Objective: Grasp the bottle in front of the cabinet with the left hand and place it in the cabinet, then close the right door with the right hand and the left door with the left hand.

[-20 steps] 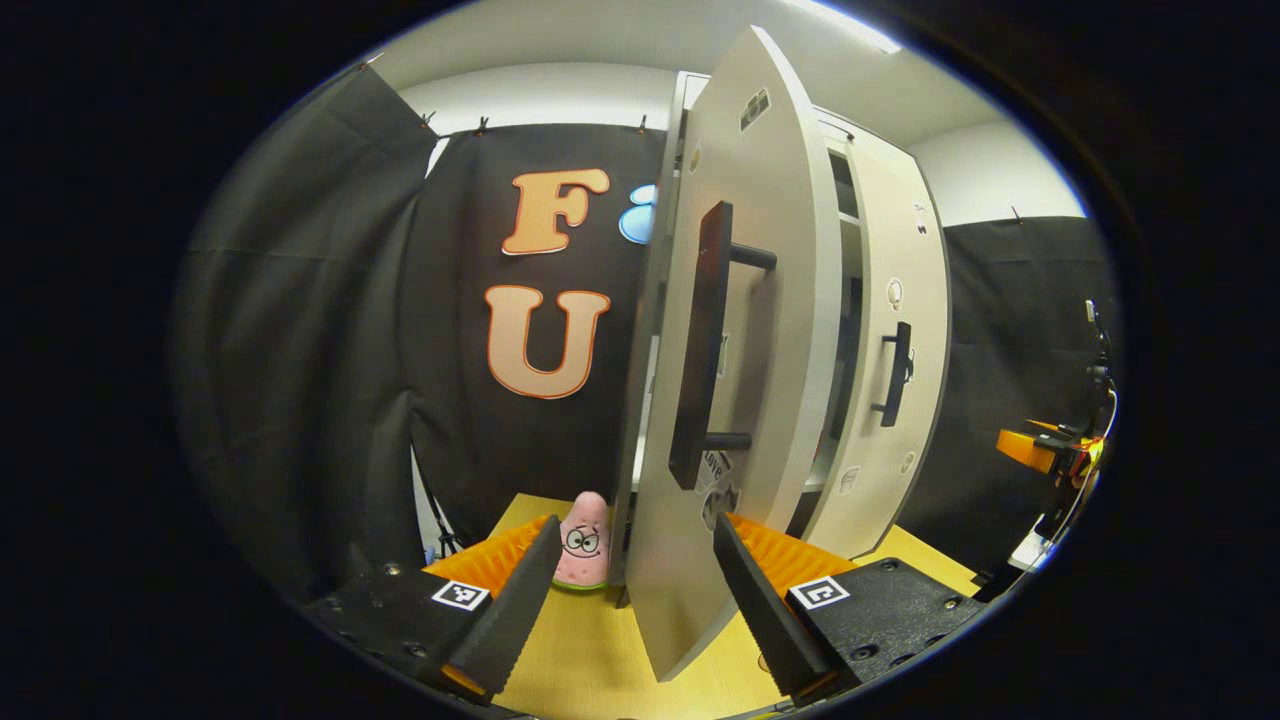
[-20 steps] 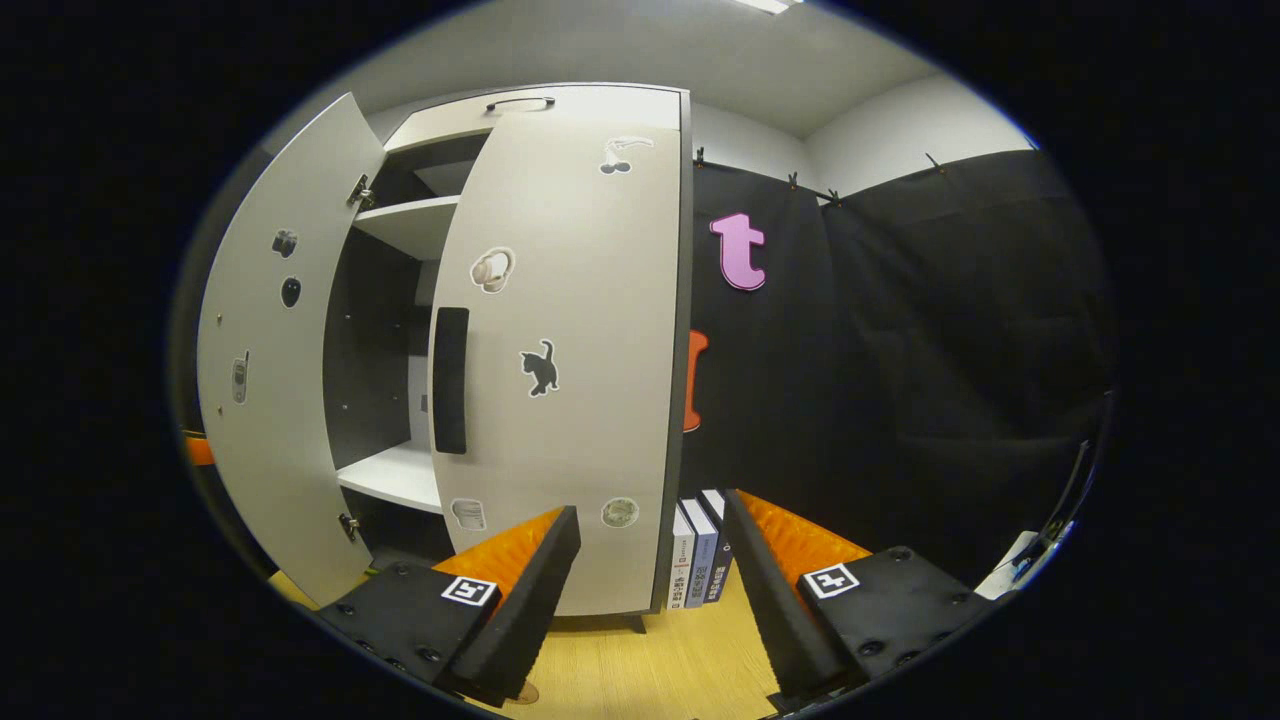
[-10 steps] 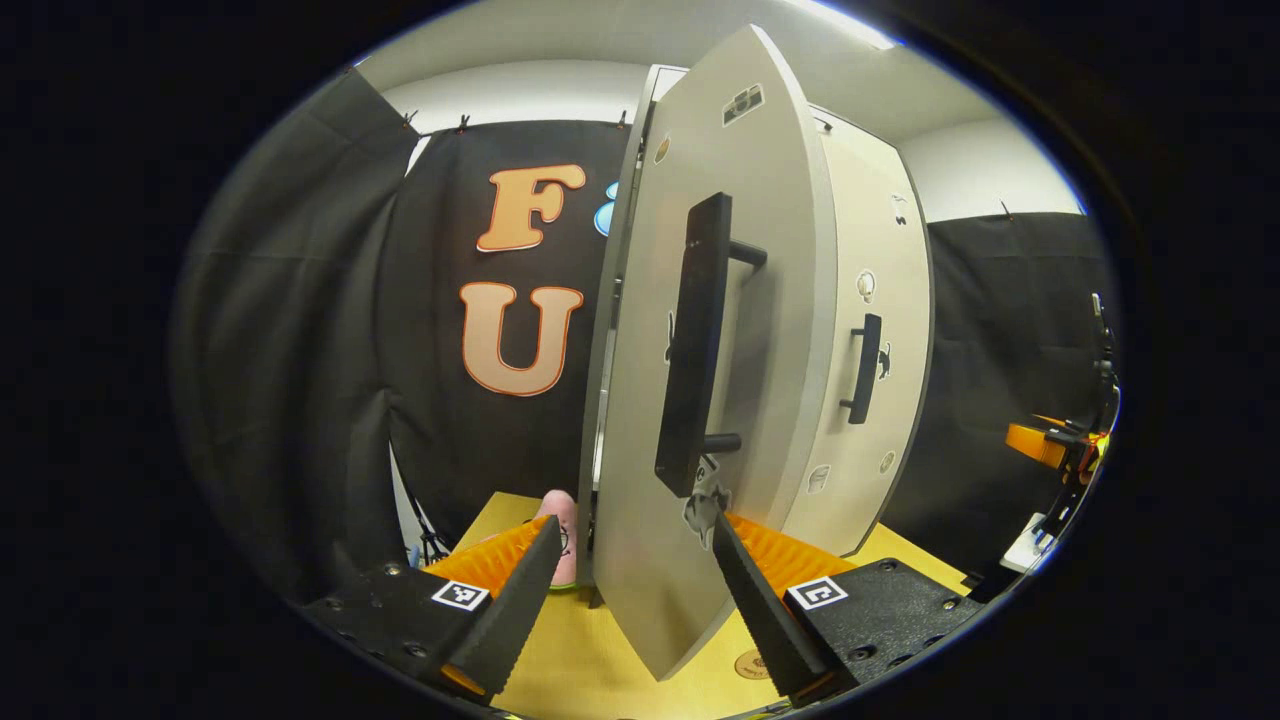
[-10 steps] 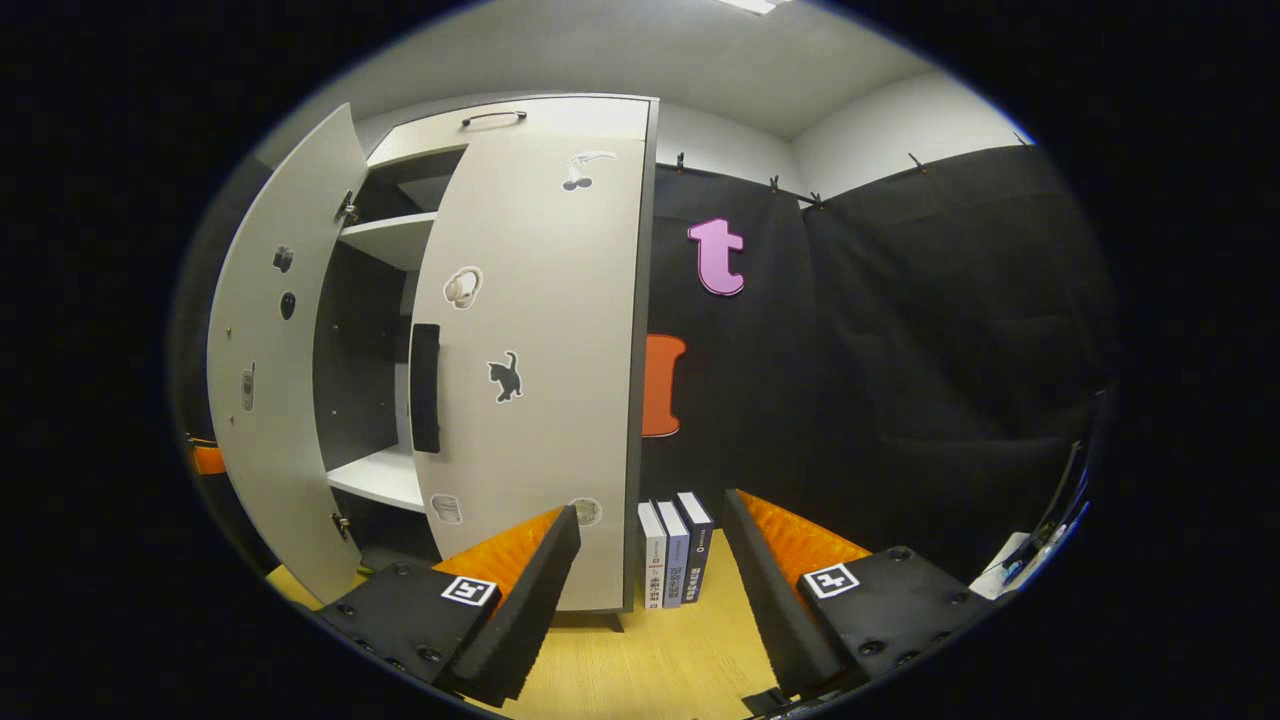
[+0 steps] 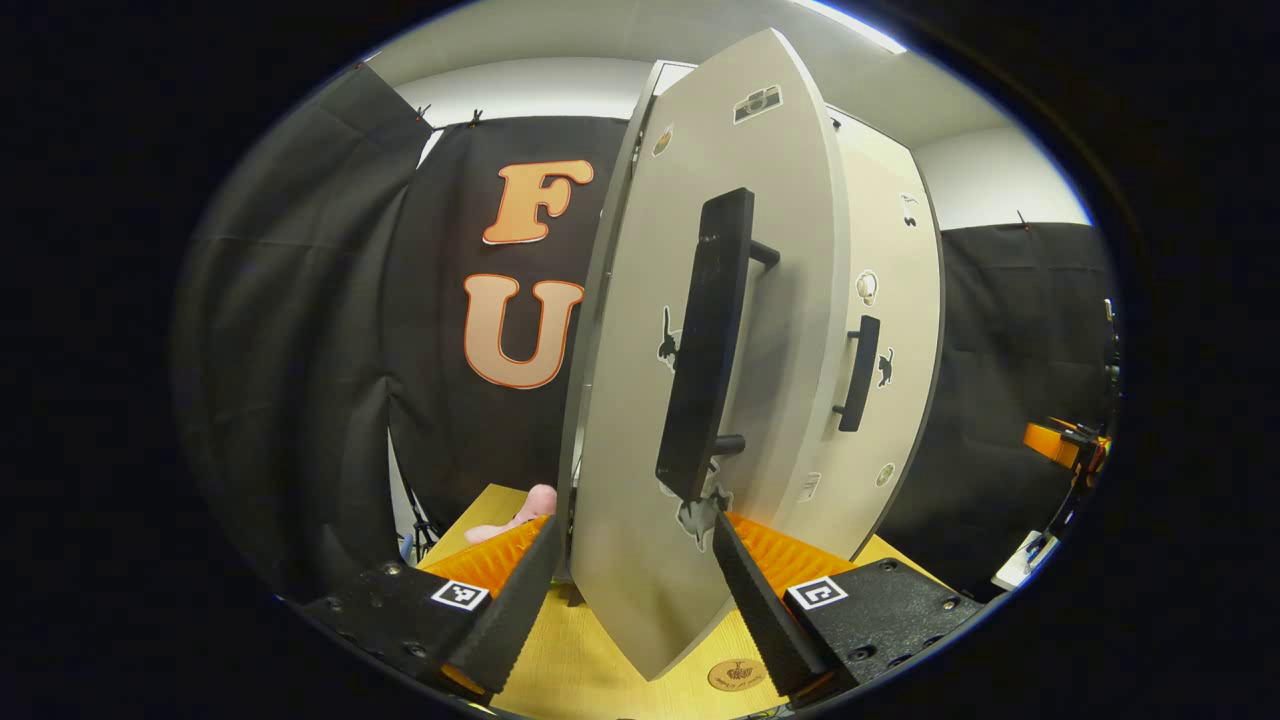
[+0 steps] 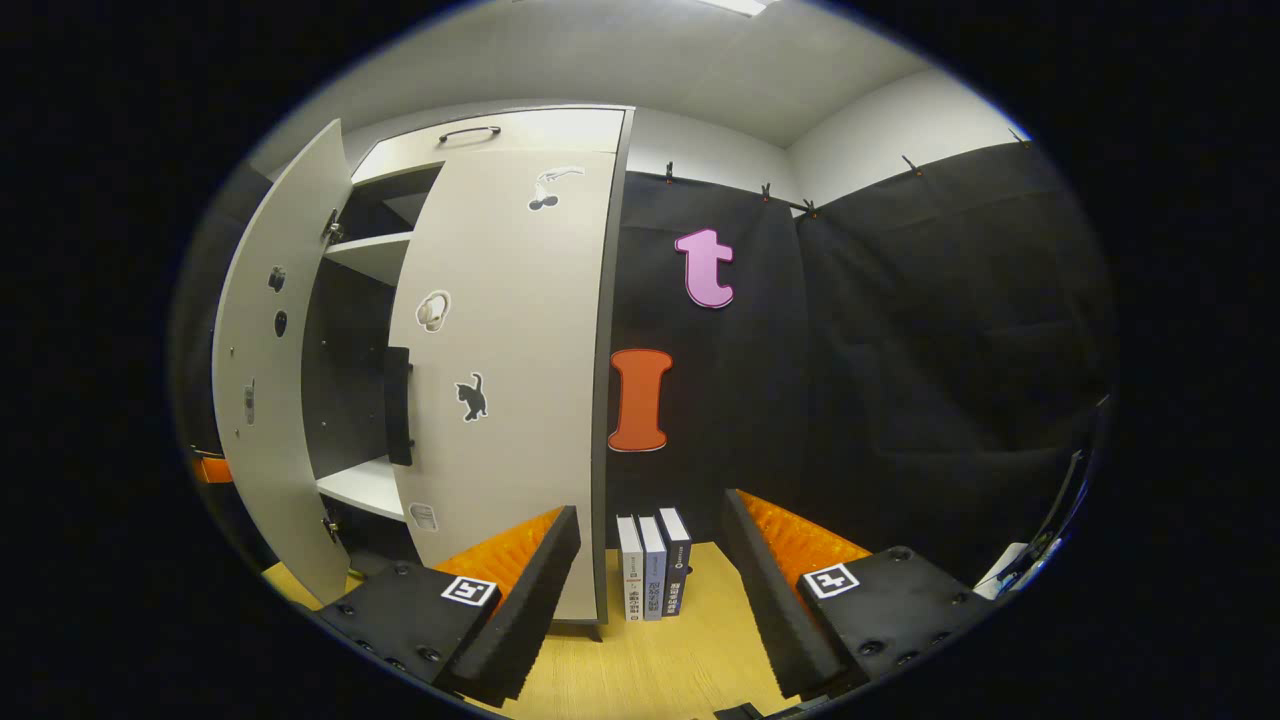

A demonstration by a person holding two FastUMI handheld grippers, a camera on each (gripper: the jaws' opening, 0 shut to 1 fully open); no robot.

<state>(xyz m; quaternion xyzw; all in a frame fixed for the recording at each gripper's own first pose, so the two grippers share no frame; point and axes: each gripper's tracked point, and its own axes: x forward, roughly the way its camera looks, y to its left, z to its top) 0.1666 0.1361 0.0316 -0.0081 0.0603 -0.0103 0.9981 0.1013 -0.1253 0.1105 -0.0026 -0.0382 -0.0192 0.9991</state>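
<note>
A pink toy point(image 5: 515, 515) that stood upright a second ago now lies tipped beside the left door point(image 5: 680, 400). The left gripper point(image 5: 620, 590), fingers spread, has pushed that door further in. The right door point(image 6: 510, 360) sits shut. The right gripper point(image 6: 650, 590) has backed away, gaping and empty. I cannot see the bottle.

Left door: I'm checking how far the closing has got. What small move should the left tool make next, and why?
Probably keep pushing the left door toward the cabinet. The right door looks shut, while the left one stands ajar between the open left tool's fingers.
</note>
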